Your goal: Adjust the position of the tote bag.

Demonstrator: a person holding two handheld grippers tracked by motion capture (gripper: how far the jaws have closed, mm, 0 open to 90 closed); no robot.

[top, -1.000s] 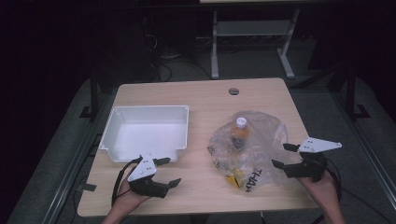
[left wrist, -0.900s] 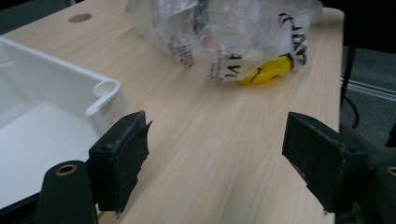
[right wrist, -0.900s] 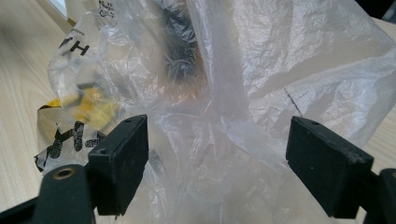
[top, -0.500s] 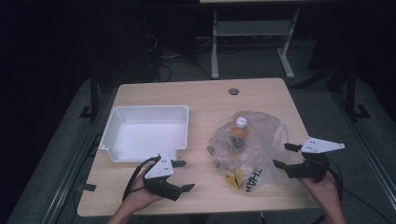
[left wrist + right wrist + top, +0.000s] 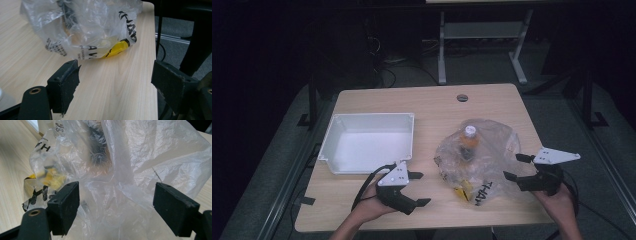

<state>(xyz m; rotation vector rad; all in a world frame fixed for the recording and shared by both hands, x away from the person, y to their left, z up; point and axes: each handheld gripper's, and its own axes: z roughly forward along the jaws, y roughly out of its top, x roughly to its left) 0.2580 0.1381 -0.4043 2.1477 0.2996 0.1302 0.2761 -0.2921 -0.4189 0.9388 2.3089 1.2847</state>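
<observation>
A crumpled clear plastic bag (image 5: 482,160) with black lettering lies on the right half of the wooden table (image 5: 432,102). Inside it stands a bottle with a white cap (image 5: 468,131) and an orange body, and something yellow (image 5: 460,189) lies near the bag's front. My left gripper (image 5: 419,189) is open just left of the bag, jaws wide apart, with the bag (image 5: 82,27) a short way ahead of them. My right gripper (image 5: 516,167) is open at the bag's right edge, and the bag's film (image 5: 140,170) lies between and beyond its jaws.
An empty white tray (image 5: 409,137) sits on the left half of the table, just behind my left gripper. A round hole (image 5: 462,97) is at the table's back edge. The table's near right corner (image 5: 147,10) drops off to dark floor and cables.
My left gripper has moved to the right, from in front of the tray toward the bag. The right gripper has stayed at the bag's right edge.
</observation>
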